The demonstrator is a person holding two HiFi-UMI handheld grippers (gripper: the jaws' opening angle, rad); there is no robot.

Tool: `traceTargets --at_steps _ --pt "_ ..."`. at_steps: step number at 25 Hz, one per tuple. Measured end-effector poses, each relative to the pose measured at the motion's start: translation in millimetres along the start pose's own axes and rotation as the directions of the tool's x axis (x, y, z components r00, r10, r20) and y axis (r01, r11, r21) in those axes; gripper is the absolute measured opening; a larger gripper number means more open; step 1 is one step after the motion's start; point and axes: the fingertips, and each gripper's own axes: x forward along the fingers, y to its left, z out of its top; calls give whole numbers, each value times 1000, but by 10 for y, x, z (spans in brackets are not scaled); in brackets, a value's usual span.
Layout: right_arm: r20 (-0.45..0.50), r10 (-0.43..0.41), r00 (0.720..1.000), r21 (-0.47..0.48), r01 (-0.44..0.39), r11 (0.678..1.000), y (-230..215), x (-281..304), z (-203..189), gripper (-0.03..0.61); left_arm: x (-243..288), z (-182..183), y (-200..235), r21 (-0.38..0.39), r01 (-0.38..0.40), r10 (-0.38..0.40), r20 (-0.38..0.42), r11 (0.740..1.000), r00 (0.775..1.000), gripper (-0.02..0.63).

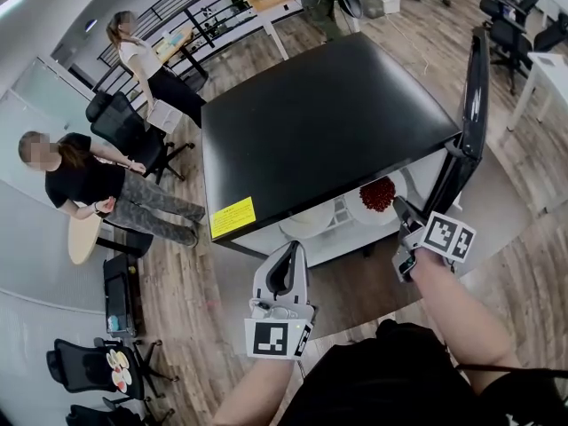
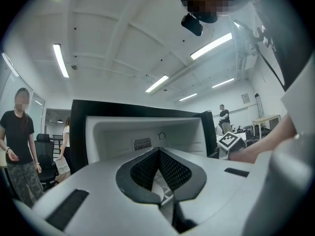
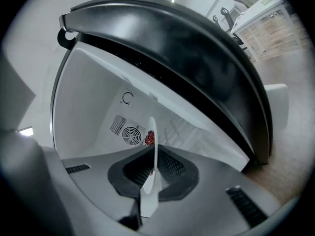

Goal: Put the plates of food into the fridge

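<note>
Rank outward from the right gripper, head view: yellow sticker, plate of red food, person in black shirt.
1. Plate of red food: held in the right gripper, at the fridge opening.
2. Yellow sticker: fridge's left front corner.
3. Person in black shirt: far left.

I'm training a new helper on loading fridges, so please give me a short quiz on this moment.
1. True or false: the door of the fridge is closed.
2. Which one holds the plate of red food? A) left claw B) right claw
3. Fill in: between its tips, the left claw holds ____.

Key: 1 false, the door stands open; 2 B; 3 nothing.
</note>
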Motion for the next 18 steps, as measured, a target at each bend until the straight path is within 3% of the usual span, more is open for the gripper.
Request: traceTargets --at_steps 18 --pt "-22 -112 994 -248 103 963 98 421 46 18 -9 -44 316 -5 -66 66 -3 998 998 3"
